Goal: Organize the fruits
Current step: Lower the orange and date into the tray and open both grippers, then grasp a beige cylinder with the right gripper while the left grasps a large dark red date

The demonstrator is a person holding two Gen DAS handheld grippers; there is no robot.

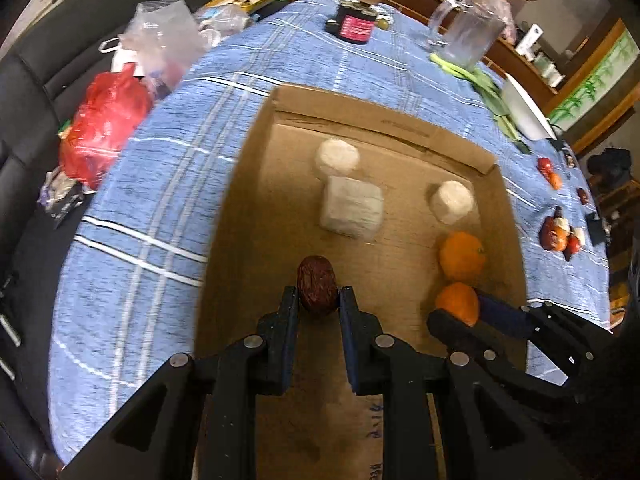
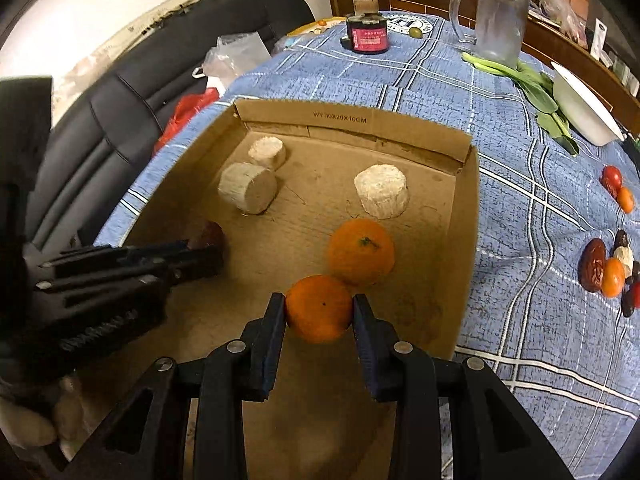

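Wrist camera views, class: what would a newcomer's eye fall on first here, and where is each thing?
First, the bright orange pinched in the right gripper over the near end of the cardboard box, with a second orange lying just beyond it on the box floor. Next, the dark red date clamped in the left gripper over the same box, and three pale round blocks at its far end.
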